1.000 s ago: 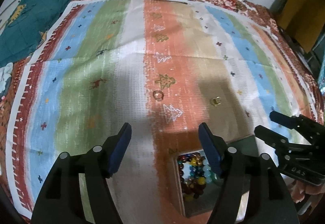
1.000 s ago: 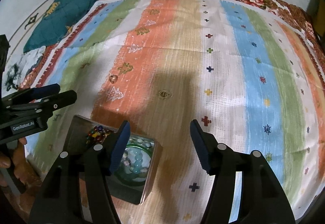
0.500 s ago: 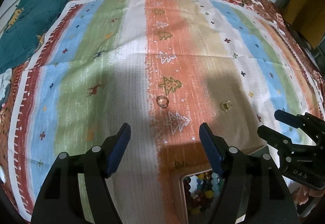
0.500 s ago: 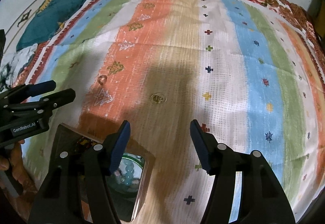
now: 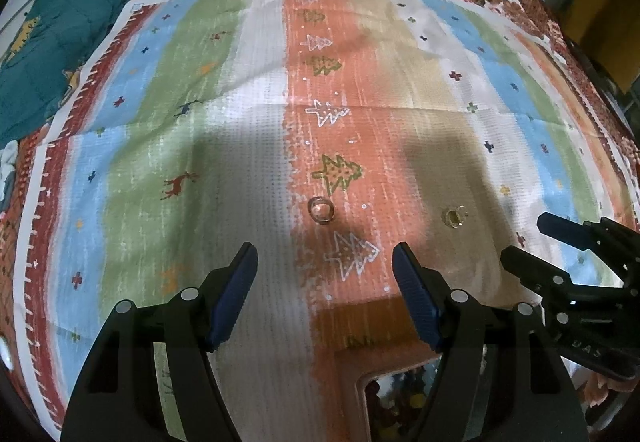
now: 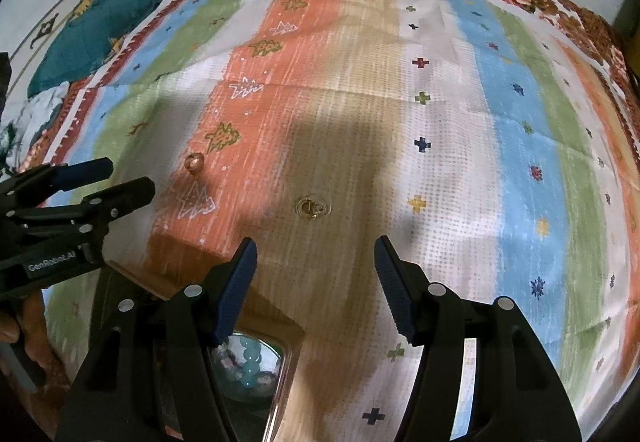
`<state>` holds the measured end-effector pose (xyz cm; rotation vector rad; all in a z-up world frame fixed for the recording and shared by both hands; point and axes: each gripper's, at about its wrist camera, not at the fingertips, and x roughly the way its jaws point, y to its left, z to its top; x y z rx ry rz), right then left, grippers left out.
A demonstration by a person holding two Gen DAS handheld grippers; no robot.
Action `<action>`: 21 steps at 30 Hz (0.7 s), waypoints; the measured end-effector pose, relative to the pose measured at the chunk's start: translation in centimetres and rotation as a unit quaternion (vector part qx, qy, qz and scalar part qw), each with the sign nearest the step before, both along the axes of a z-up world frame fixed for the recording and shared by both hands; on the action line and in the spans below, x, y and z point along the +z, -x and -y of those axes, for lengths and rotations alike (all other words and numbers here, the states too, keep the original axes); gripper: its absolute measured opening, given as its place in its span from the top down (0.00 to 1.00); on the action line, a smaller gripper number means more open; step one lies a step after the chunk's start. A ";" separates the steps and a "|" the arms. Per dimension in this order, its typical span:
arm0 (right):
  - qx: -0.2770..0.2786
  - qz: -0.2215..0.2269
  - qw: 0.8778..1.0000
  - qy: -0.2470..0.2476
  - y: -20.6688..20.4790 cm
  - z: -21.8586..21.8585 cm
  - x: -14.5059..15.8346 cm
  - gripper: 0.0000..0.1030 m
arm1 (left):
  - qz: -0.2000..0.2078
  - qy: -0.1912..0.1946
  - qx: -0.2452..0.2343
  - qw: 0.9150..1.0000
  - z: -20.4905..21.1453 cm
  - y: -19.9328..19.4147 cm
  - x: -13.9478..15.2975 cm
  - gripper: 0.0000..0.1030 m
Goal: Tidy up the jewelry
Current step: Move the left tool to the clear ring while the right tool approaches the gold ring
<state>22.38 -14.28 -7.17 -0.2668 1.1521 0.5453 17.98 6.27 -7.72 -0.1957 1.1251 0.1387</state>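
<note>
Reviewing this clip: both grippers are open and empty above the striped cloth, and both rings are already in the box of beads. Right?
Not quite. Both rings still lie on the striped cloth: the copper ring and the gold ring, outside the box of beads. Both wrist views show it. Left gripper and right gripper are open, empty.

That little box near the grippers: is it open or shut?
Open. The box has no lid over it, and the beads inside show in both views, mostly hidden behind the gripper fingers.
</note>
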 end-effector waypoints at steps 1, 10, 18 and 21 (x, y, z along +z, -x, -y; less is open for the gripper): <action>0.000 0.000 1.000 0.000 0.0 0.0 -0.1 0.41 | -0.001 0.000 0.001 1.000 -0.1 -0.1 -0.1 0.32; 0.002 -0.010 1.000 0.008 -0.9 -0.6 -1.2 0.41 | -0.011 0.004 0.001 1.000 -0.5 -1.4 -1.1 0.32; 0.007 -0.015 1.000 0.008 -1.5 -1.1 -1.7 0.41 | -0.018 0.004 -0.006 1.000 -0.6 -2.3 -1.7 0.32; 0.009 -0.016 1.000 0.010 -1.7 -1.4 -1.9 0.41 | -0.020 0.004 -0.009 1.000 -0.6 -2.5 -2.0 0.33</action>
